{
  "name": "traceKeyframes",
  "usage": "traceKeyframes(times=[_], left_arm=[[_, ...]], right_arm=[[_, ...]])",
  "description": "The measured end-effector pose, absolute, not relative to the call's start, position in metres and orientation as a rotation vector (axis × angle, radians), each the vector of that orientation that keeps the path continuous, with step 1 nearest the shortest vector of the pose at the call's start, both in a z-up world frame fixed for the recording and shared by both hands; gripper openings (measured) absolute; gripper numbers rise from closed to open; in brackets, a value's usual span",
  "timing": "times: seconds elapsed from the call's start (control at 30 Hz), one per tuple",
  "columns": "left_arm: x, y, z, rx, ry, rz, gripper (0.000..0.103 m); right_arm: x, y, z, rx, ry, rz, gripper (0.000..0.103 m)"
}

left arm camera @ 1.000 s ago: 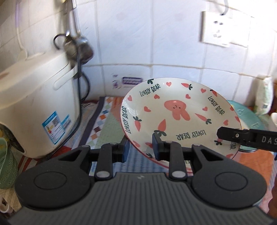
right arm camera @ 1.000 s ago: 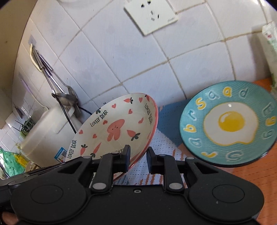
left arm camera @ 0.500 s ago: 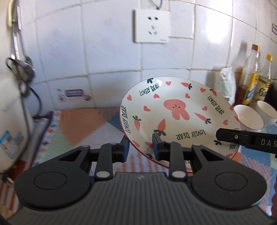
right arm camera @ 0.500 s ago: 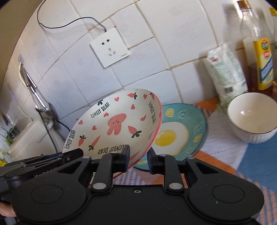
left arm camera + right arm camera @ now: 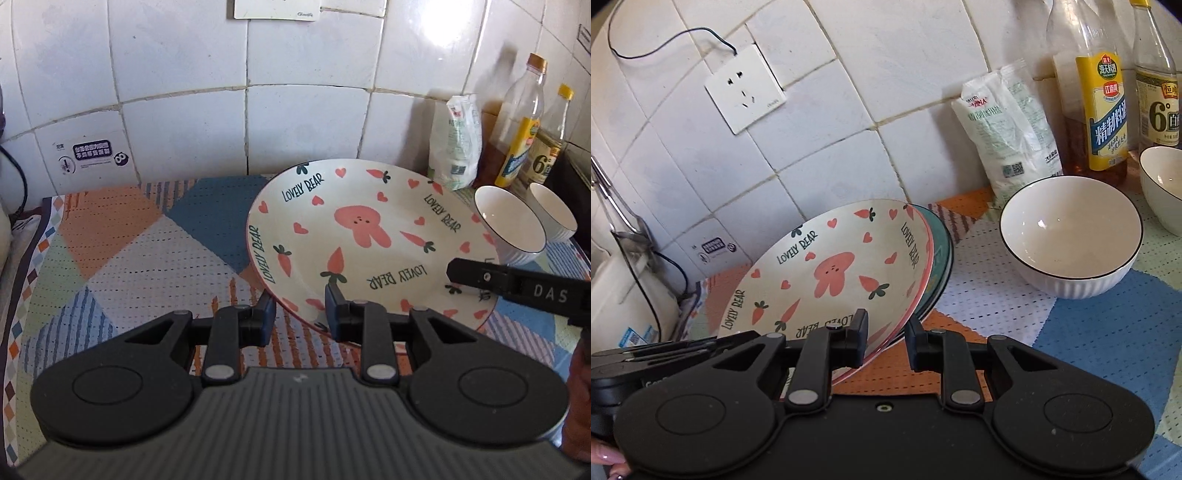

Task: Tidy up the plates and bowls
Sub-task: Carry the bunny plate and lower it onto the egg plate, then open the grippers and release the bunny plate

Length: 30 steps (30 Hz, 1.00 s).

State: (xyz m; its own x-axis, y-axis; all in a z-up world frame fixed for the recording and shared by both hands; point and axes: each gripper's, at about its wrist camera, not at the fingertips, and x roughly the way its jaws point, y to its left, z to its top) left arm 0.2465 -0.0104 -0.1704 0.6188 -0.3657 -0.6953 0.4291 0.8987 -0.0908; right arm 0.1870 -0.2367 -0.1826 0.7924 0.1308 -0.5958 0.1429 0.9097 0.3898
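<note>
Both your claws, left claw [image 5: 298, 309] and right claw [image 5: 885, 341], pinch the rabbit plate [image 5: 827, 273] at frame centre, tilted over the teal plate [image 5: 942, 254]. Stacking step: next, level it, lower, release.

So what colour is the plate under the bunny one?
Teal plate; only its edge shows, best in the right wrist view.

A cream plate [image 5: 369, 240] with pink rabbit, carrots and hearts; teal plate [image 5: 942, 258]; patchwork mat [image 5: 129, 240].
</note>
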Motion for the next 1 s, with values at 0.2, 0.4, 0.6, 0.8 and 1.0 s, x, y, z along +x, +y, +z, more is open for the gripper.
traceKeyframes(times=[0.2, 0.4, 0.6, 0.8, 1.0], left_arm=[[0.258, -0.013, -0.17, 0.08, 0.85, -0.457, 0.026], [0.269, -0.026, -0.165, 0.134, 0.886, -0.405, 0.029], [0.282, -0.028, -0.163, 0.127, 0.942, -0.405, 0.029], [0.296, -0.036, -0.16, 0.143, 1.002, -0.409, 0.029], [0.305, -0.03, -0.166, 0.049, 1.051, -0.428, 0.029]], right_arm=[[0.192, -0.236, -0.188, 0.435, 0.696, -0.02, 0.026], [0.201, -0.234, -0.183, 0.436, 0.731, -0.032, 0.026], [0.209, -0.232, -0.177, 0.412, 0.773, -0.061, 0.028], [0.224, -0.213, -0.169, 0.244, 0.849, -0.076, 0.036], [0.229, -0.202, -0.163, 0.132, 0.89, -0.086, 0.039]])
